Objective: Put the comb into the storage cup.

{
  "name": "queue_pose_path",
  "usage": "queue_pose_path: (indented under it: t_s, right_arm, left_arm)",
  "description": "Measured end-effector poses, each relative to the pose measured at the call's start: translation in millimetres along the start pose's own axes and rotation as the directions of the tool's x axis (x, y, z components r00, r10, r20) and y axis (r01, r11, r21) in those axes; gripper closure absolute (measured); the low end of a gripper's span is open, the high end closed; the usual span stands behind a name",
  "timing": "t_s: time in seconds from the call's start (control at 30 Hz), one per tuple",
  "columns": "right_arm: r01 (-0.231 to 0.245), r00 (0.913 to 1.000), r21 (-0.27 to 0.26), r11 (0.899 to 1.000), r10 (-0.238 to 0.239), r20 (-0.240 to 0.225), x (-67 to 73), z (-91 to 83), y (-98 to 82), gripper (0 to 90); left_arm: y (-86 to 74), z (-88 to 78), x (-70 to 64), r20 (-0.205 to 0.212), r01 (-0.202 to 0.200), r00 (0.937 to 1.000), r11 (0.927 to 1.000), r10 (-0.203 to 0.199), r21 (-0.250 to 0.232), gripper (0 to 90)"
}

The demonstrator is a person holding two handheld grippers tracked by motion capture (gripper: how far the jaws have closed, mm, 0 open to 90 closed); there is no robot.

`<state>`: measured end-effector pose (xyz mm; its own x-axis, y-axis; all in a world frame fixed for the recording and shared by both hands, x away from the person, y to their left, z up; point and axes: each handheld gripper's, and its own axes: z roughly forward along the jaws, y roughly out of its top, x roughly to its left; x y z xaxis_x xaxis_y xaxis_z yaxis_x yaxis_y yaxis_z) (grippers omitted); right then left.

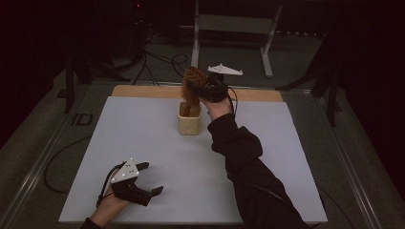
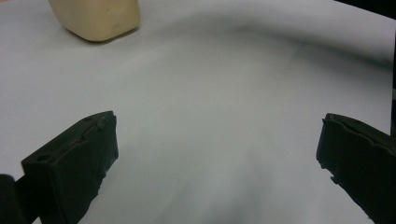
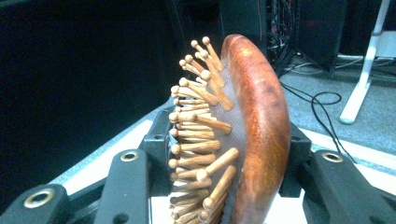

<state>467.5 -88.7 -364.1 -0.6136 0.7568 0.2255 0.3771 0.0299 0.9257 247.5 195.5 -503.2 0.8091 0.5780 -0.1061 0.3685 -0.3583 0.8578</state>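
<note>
**Wooden hairbrush held over the cream cup**

The right hand-held gripper [image 1: 198, 89] is clamped on a wooden hairbrush [image 1: 192, 82], its jaws pressing the brush head from both sides. In the right gripper view the hairbrush [image 3: 243, 135] stands on edge, its peg bristles pointing left and its reddish-brown back to the right. The brush's handle reaches down into a cream cup [image 1: 189, 123] standing on the white sheet of the desk [image 1: 143, 138], toward the far side. The left hand-held gripper [image 1: 143, 179] rests near the front left of the desk, jaws spread wide with nothing between them. Dark lettering beside the sheet's left edge looks like "ID". No label can be read on the brush or cup.
</note>
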Motion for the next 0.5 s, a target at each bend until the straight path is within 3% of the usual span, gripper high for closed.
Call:
queue_pose_path:
  t_s: [0.5]
  right_arm:
    - [-0.020,0.9996,0.031,0.999,0.021,-0.021,-4.3,5.1,-20.3,51.7]
  left_arm:
    - [-0.5,1.2,0.0,0.000,-0.006,1.0000,1.0000,0.006,0.005,0.0]
